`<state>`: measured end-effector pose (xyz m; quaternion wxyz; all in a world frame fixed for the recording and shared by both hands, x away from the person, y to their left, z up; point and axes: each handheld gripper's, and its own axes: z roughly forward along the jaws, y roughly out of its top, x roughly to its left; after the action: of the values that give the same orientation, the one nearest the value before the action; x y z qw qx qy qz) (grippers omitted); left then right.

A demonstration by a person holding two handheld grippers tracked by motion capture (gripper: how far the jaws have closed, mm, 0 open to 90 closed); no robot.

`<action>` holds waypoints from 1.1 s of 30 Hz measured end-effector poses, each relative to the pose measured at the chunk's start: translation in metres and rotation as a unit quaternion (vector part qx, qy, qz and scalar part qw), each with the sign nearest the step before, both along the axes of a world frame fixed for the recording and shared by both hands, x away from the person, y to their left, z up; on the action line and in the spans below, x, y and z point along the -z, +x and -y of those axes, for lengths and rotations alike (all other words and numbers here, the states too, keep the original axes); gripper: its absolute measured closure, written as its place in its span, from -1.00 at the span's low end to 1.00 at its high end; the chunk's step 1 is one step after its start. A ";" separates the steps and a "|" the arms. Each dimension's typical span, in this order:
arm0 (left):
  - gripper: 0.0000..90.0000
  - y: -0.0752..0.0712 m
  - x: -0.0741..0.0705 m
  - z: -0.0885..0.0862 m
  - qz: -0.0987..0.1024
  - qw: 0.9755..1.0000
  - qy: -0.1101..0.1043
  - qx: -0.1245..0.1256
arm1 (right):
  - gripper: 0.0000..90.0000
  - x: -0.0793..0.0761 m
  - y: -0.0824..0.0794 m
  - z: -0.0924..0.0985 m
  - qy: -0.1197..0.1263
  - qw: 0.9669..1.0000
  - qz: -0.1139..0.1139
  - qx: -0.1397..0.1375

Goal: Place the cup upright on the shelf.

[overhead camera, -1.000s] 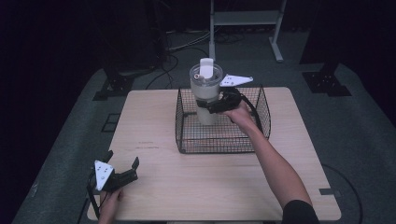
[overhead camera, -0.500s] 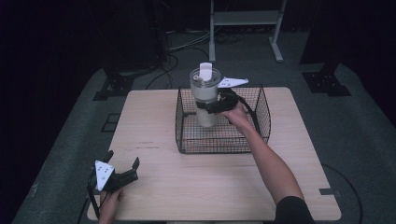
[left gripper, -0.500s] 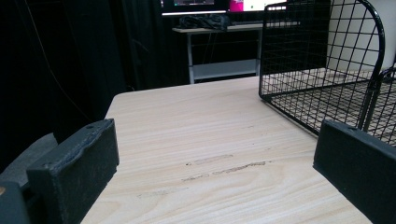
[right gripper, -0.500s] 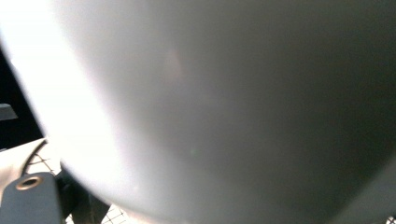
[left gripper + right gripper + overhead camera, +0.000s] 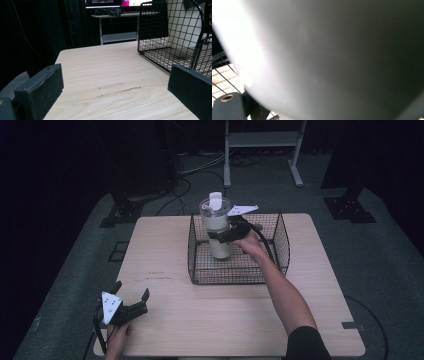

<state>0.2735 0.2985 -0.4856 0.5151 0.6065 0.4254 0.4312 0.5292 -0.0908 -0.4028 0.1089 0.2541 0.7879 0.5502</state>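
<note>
Tumbler (image 5: 216,227), cream-white with clear lid and white tab, standing upright inside black wire basket (image 5: 280,251) on wooden table (image 5: 210,317), being clamped mid-body by right gripper (image 5: 224,236), basket walls crowding around, left gripper (image 5: 131,304) resting wide apart near table's front corner.

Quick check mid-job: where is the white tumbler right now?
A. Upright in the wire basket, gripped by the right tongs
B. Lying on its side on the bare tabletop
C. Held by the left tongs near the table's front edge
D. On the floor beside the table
A: the high view shows the white tumbler upright inside the wire basket, with the right tongs clamped around its body, while the left tongs sit open and empty at the table's front corner.
</note>
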 end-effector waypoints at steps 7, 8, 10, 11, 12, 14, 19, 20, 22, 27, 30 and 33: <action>-1.00 0.000 0.000 -0.001 -0.001 1.000 0.000 0.000 | -0.80 0.007 0.004 -0.002 -0.007 1.000 -0.006 -0.003; -1.00 0.000 0.000 0.000 -0.001 1.000 0.000 0.000 | -0.80 0.009 0.005 -0.002 -0.006 1.000 -0.008 -0.003; -1.00 0.000 0.000 0.000 -0.001 1.000 0.000 0.001 | -0.80 0.010 0.006 -0.003 -0.007 1.000 -0.008 -0.004; -1.00 0.000 0.000 0.000 -0.001 1.000 0.000 0.001 | -0.80 0.012 0.007 -0.003 -0.008 1.000 -0.010 -0.006; -1.00 0.000 0.000 0.000 -0.001 1.000 0.000 0.001 | -0.80 0.014 0.007 -0.004 -0.011 1.000 -0.011 -0.005; -1.00 0.000 0.000 0.000 -0.001 1.000 0.000 0.002 | -0.80 0.017 0.008 -0.005 -0.020 1.000 -0.015 -0.007; -1.00 0.000 0.000 0.000 0.000 1.000 0.001 0.004 | -0.80 0.019 0.007 -0.008 -0.027 0.999 -0.017 -0.023; -1.00 0.000 0.000 0.000 0.000 1.000 0.001 0.004 | -0.80 0.020 0.006 -0.007 -0.023 0.999 -0.010 -0.025; -1.00 0.000 0.000 0.000 0.000 1.000 0.001 0.004 | -0.80 0.022 0.006 -0.005 -0.025 0.999 -0.010 -0.027; -1.00 0.000 0.000 0.000 0.001 1.000 0.004 0.003 | -0.80 0.023 0.003 -0.001 -0.029 0.999 0.003 -0.038; -1.00 -0.001 0.000 0.002 0.002 1.000 0.011 0.004 | -0.80 0.024 0.002 -0.001 -0.039 0.998 0.023 -0.051; -1.00 -0.001 0.000 0.002 0.003 1.000 0.013 0.004 | -0.80 0.024 0.001 0.001 -0.036 0.998 0.024 -0.051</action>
<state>0.2725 0.2961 -0.4856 0.5098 0.6134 0.4160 0.4368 0.5304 -0.0914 -0.4271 0.1083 0.1963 0.8165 0.5321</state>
